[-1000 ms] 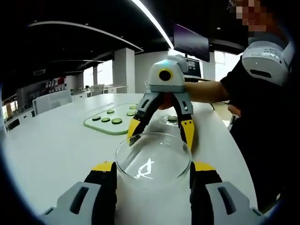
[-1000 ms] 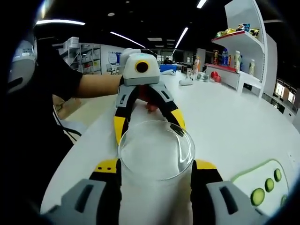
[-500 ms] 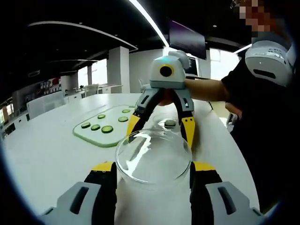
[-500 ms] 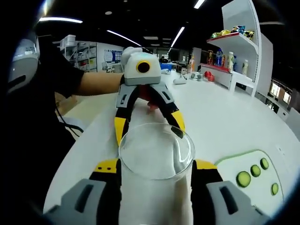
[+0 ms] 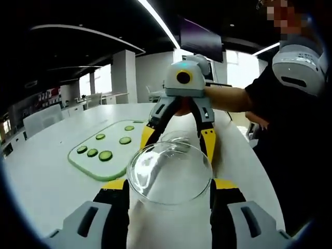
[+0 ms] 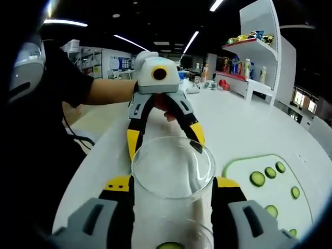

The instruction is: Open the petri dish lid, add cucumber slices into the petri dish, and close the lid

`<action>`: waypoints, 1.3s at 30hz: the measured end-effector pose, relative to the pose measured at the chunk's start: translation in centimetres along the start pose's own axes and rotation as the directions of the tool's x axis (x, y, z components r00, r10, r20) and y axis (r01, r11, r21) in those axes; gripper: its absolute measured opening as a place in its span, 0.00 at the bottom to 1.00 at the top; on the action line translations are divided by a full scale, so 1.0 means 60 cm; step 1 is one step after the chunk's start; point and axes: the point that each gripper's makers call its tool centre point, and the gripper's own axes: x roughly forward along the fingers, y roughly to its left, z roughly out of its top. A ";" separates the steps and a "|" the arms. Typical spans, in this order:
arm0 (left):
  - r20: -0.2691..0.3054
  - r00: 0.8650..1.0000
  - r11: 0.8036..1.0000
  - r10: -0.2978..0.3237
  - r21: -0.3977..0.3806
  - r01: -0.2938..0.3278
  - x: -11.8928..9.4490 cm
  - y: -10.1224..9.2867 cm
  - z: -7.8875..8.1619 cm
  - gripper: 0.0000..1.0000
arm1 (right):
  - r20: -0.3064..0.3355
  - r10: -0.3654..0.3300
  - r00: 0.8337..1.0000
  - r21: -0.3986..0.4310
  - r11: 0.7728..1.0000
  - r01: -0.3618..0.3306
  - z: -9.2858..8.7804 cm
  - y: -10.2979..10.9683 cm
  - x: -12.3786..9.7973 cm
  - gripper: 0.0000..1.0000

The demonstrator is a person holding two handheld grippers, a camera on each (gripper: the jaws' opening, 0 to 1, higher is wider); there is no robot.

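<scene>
Across the white surface (image 6: pixel 244 129) | pale green board (image 5: pixel 111 150) holding cucumber slices (image 5: pixel 105 155), partly cut off at the right gripper view's edge | clear petri dish lid (image 5: pixel 170 174) pinched jointly by left gripper (image 5: pixel 170 189) and right gripper (image 6: pixel 173 189) | petri dish (image 6: pixel 171 239) below, one slice inside, mostly cropped | shelf (image 6: pixel 259 57) distant.

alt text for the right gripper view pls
Both grippers hold a clear petri dish lid lifted over a white table: right gripper from below, left gripper opposite. Green board with cucumber slices lies right.
</scene>
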 end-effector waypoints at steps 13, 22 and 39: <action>-0.005 0.999 0.999 -0.040 0.028 0.040 0.040 -0.010 0.021 0.61 | -0.010 -0.043 0.999 0.011 0.999 0.043 -0.019 -0.004 -0.045 0.56; -0.007 0.998 0.996 -0.069 0.054 0.069 0.075 -0.021 0.033 0.61 | -0.022 -0.068 0.997 0.022 0.997 0.069 -0.041 -0.004 -0.077 0.56; -0.021 0.992 0.990 -0.121 0.067 0.122 0.135 -0.040 0.042 0.61 | -0.033 -0.104 0.994 0.039 0.994 0.106 -0.078 0.003 -0.129 0.56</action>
